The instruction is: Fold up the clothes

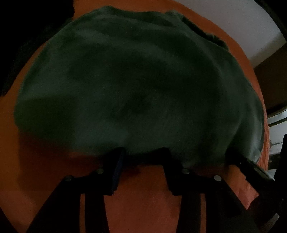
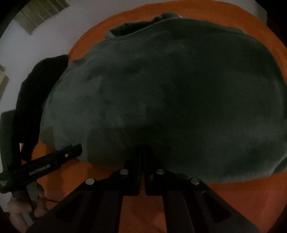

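Note:
A dark green garment (image 1: 136, 86) lies spread on an orange surface (image 1: 136, 197) and fills both views; it also shows in the right wrist view (image 2: 170, 93). My left gripper (image 1: 143, 152) is open, its fingertips at the garment's near hem with a wide gap between them. My right gripper (image 2: 142, 149) is shut, its fingertips pressed together at the garment's near hem; whether cloth is pinched between them is hidden. The left gripper's finger (image 2: 53, 161) also shows at the garment's left corner in the right wrist view.
A black garment (image 2: 34, 100) lies at the left edge of the orange surface (image 2: 233, 197). A pale wall (image 1: 233, 21) and a brown piece of furniture (image 1: 270, 75) stand beyond the surface on the right. A window vent (image 2: 41, 14) sits high on the wall.

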`<state>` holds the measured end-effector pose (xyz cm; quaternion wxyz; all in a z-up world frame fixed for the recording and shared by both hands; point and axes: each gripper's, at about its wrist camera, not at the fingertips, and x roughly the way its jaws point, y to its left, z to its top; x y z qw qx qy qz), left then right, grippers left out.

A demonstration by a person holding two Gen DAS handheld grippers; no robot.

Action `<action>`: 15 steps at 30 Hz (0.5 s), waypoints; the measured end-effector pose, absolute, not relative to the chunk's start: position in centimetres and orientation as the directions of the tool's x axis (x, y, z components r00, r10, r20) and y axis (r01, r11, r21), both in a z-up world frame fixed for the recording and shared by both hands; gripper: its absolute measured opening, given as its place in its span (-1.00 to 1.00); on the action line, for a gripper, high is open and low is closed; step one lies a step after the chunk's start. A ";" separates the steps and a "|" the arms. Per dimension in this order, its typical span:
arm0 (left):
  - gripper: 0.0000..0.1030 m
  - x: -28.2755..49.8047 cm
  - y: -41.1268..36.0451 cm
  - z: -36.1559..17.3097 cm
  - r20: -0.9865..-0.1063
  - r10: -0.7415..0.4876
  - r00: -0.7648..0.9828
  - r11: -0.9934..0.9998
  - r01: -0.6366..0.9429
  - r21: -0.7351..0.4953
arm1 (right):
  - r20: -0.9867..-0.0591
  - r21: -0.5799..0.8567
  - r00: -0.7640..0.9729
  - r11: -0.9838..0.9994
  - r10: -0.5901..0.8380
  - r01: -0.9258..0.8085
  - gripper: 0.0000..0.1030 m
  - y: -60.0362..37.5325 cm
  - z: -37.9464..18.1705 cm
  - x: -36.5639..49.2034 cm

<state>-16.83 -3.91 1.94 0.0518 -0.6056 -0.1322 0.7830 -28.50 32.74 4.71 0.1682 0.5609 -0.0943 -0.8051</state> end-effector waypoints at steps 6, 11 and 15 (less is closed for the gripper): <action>-0.14 -18.9 -2.3 4.2 -0.890 0.266 -0.371 -0.962 -0.039 -0.271 | -0.793 0.353 -0.407 -0.887 -0.453 0.298 -0.95 28.5 8.5 -29.5; -0.14 -21.7 -2.4 3.9 -0.888 0.288 -0.357 -0.954 -0.025 -0.299 | -0.854 0.321 -0.320 -0.899 -0.411 0.297 -0.94 25.7 4.8 -30.9; -0.13 -24.1 -2.9 7.3 -0.821 0.380 -0.426 -0.920 -0.084 -0.383 | -0.793 0.403 -0.379 -0.878 -0.476 0.259 -0.94 27.3 6.9 -32.8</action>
